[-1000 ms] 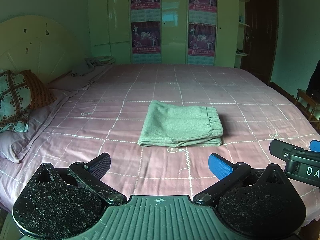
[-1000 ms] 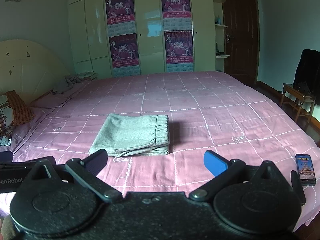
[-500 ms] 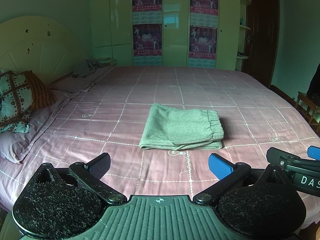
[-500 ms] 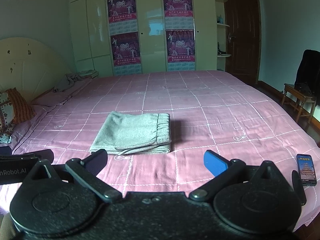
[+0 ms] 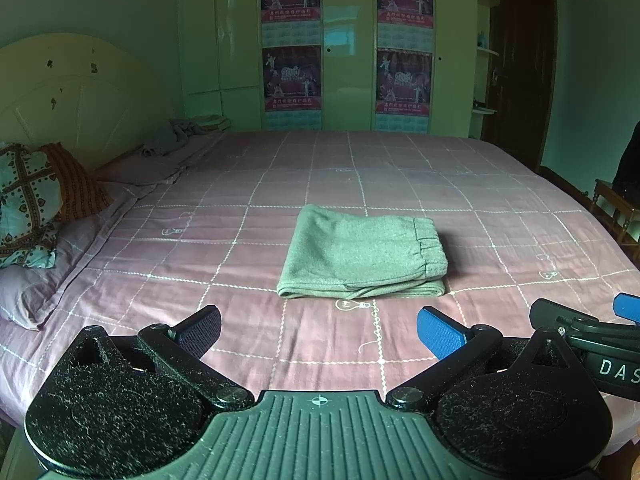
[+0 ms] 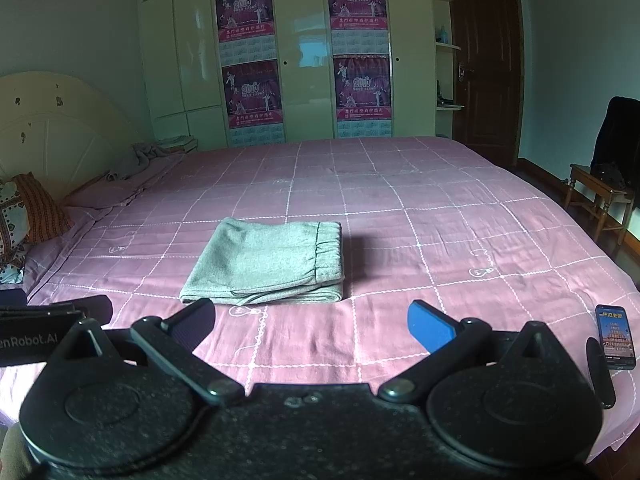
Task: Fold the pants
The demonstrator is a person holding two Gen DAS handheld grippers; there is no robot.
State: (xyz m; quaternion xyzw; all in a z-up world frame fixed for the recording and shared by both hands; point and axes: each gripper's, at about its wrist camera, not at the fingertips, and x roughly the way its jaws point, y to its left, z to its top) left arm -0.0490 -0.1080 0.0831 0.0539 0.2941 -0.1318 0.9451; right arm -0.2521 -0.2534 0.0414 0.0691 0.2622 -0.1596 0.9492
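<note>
Pink bedspread (image 5: 400, 168), folded pants (image 5: 362, 254) mid-bed, both grippers spread, apart

"2010" shows on the wardrobe posters (image 6: 248, 92), "DAS" on the right tongs (image 5: 592, 344), "enRobot.AI" on the left tongs (image 6: 44, 332).

I see home bedroom: pink bed (image 5: 400, 168) ahead of fingers, headboard (image 5: 80, 100) left, postered wardrobe (image 6: 304, 60) beyond.
</note>
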